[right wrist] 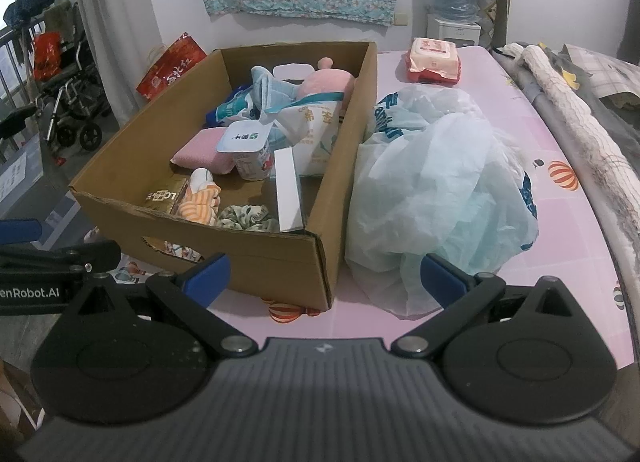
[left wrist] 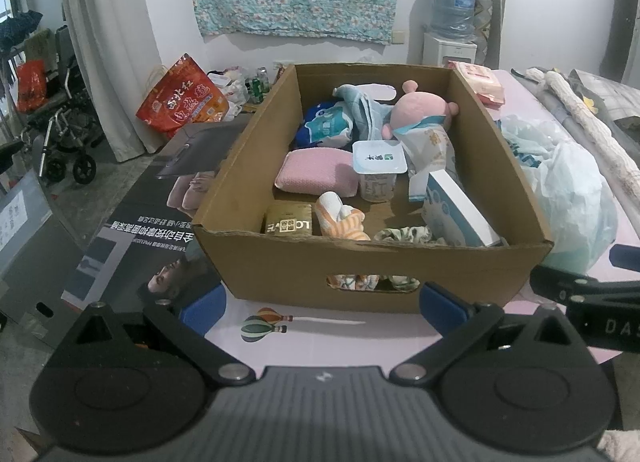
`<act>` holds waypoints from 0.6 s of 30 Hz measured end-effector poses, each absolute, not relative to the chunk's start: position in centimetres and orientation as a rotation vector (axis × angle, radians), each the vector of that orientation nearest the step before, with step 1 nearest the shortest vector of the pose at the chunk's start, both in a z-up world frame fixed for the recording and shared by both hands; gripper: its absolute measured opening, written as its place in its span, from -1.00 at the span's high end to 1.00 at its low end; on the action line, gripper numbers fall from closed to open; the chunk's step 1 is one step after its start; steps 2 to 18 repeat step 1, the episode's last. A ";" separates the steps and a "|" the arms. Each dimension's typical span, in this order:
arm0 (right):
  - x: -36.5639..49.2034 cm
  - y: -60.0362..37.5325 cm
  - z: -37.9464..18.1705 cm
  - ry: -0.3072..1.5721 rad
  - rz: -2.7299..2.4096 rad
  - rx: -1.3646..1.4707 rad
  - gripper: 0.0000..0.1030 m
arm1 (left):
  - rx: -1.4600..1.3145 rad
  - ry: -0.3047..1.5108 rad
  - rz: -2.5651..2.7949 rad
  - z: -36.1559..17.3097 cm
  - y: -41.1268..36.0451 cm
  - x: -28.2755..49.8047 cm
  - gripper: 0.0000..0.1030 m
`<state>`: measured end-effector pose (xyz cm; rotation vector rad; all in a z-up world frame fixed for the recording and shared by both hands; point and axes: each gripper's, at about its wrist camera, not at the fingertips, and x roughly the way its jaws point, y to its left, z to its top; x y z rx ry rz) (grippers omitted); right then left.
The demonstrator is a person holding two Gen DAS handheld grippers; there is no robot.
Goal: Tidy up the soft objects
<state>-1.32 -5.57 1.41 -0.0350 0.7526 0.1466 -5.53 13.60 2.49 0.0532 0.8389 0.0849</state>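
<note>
Cardboard box [left wrist: 372, 262] stands on a pink sheet [right wrist: 560, 230] printed with balloons, open at the top. Contents noted: pink plush [left wrist: 416, 106] at the far side, pink sponge [left wrist: 316, 174] at the left, a sealed cup [left wrist: 378, 170] upright at the centre, a striped sock [left wrist: 344, 222] and a floral scrunchie [left wrist: 408, 234] against the near wall, a gold packet [left wrist: 288, 222] at the near left, and a white carton [left wrist: 460, 210] leaning at the near right. A pale plastic bag [right wrist: 440, 198] lies crumpled, touching the box's right wall. A wipes pack [right wrist: 434, 60] lies farther back on the sheet, apart from the box.

Left gripper [left wrist: 322, 308] hovers before the box's near wall, fingers spread wide, holding nothing. Right gripper [right wrist: 324, 278] hovers near the box's near right corner and the bag, fingers likewise spread and empty.
</note>
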 end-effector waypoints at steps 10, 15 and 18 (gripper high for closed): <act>-1.3 -5.6 1.4 0.752 0.146 -0.035 -0.98 | 0.053 0.838 0.085 2.5 13.6 -5.5 -1.00; -1.3 -5.6 1.4 0.752 0.146 -0.035 -0.98 | 0.053 0.838 0.085 2.5 13.6 -5.5 -1.00; -1.3 -5.6 1.4 0.752 0.146 -0.035 -0.98 | 0.053 0.838 0.085 2.5 13.6 -5.5 -1.00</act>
